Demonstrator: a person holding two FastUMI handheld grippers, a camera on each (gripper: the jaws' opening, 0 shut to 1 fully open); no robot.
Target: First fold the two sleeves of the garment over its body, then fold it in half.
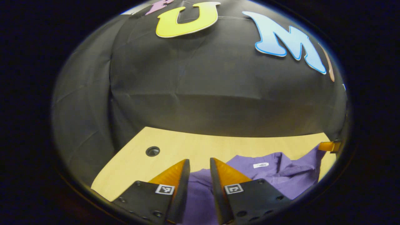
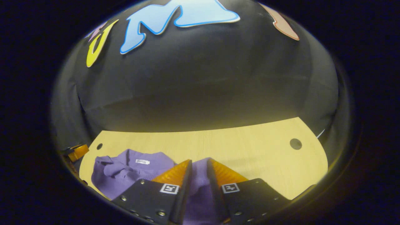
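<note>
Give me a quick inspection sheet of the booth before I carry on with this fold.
Surface: light wooden table, with a round hole near a far corner.
Job's things: purple garment lies rumpled on the table, white neck label facing up.
Clutter: nothing seen.
Grippers: left gripper has purple cloth in the narrow gap between its orange fingers; right gripper likewise. Whether either presses the cloth cannot be told.
Cables: nothing seen.
Surroundings: black cloth wall behind the table.
</note>
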